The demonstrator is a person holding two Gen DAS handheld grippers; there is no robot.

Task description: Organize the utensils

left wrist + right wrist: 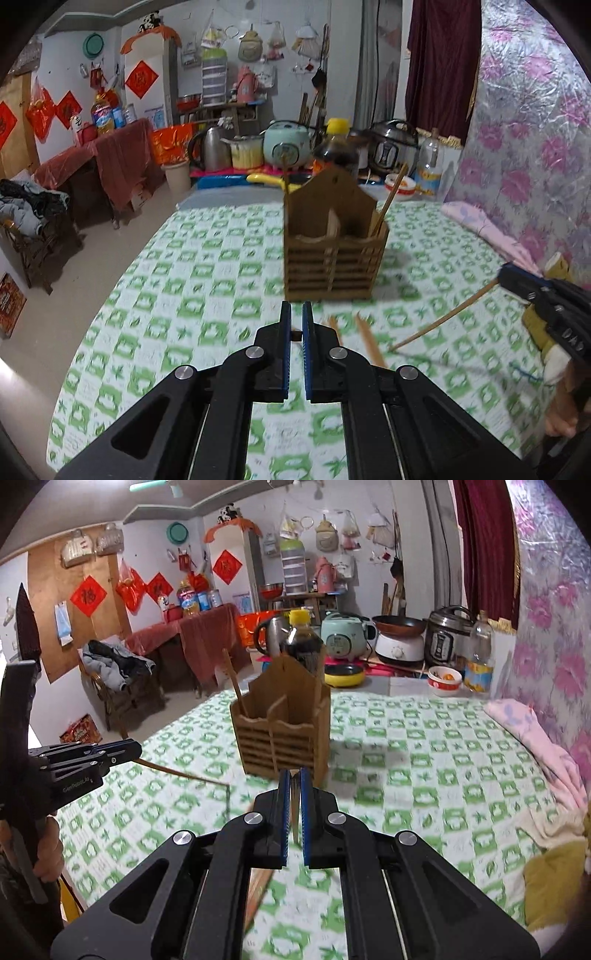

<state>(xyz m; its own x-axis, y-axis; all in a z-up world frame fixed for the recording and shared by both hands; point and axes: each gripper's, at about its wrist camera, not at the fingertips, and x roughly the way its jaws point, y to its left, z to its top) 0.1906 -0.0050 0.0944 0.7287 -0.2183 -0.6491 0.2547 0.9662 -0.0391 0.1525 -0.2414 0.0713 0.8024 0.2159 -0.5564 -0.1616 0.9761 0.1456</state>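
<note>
In the left wrist view the left claw (296, 325) sits at lower centre, its blue pads nearly together and pinched on a small brown piece, which the right wrist view shows to be one chopstick (184, 773) running out from that claw at the left edge across the green-checked cloth (424, 794). The right claw (294, 794), at lower centre of its own view, is likewise clenched to a narrow gap on a second chopstick (294, 812) standing between its pads; the left wrist view shows this stick (443, 319) slanting down-left from the claw at the right edge. The wooden utensil holder (334, 243) stands upright at centre frame, just beyond both claws, with chopsticks (391, 195) already leaning in its compartments. More loose chopsticks (369, 339) lie blurred on the cloth just right of the left claw.
</note>
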